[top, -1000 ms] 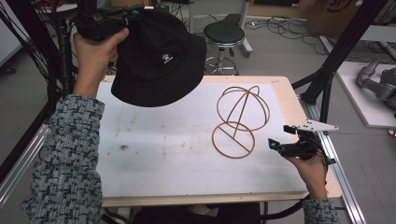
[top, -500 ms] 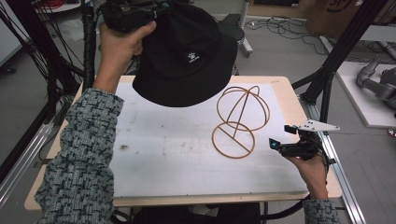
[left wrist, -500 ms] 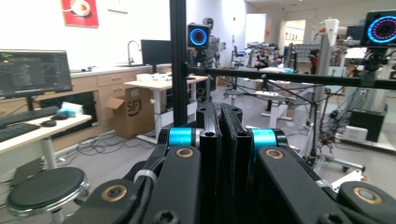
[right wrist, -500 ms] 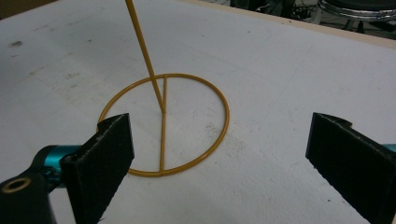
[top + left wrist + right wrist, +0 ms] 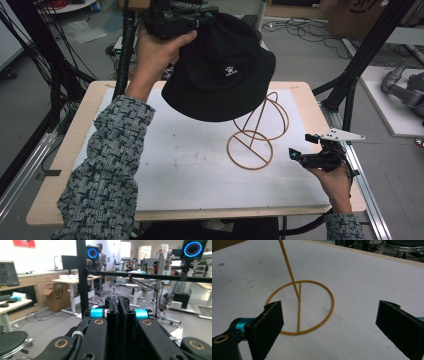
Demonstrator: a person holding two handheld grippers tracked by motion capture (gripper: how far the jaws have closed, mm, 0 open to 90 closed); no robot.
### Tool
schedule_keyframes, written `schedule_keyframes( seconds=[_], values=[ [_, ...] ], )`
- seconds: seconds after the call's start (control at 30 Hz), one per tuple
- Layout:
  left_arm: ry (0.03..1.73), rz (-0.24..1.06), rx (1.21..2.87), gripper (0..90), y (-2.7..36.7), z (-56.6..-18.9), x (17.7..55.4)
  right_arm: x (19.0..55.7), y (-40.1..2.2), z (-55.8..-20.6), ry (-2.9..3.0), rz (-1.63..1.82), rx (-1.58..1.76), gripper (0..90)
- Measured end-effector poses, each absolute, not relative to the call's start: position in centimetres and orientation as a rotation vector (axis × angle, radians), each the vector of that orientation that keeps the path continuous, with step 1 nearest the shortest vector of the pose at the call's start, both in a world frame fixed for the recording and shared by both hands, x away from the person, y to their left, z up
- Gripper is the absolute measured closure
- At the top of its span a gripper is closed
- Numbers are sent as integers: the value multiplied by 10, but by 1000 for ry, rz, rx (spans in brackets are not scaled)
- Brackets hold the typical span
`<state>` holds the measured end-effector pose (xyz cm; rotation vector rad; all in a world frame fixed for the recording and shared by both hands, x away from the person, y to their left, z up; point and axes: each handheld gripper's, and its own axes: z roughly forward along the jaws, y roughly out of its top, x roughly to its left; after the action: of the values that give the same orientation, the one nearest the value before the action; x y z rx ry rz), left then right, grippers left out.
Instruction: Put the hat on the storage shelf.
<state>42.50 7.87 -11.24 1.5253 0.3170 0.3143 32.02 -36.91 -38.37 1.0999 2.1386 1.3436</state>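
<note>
Black hat held high, wire stand on tabletop below.

Left hand-held gripper [image 5: 202,15], top centre of the high view, jaws pressed together on the brim of the black hat [image 5: 220,70]; hat hangs tilted, crown facing the camera and lower right, above the wire stand [image 5: 256,131]. Stand's ring base lies flat on the white tabletop [image 5: 165,165], its stem rising toward the hat. Right hand-held gripper [image 5: 295,156], lower right, jaws wide apart, empty, pointing left at the ring base.

The black hat [image 5: 220,70] hides the top of the wire stand [image 5: 255,135] from above. My right tool view cuts its stem off, and the hat's white logo is too small to read.
</note>
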Motion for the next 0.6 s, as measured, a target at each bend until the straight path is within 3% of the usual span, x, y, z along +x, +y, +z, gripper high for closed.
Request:
schedule_keyframes(
  seconds=[0.6],
  values=[
    [233, 214, 1621, 858, 17, -139, 422, 320, -372, -383, 2132, 1345, 1096, 74]
  ],
)
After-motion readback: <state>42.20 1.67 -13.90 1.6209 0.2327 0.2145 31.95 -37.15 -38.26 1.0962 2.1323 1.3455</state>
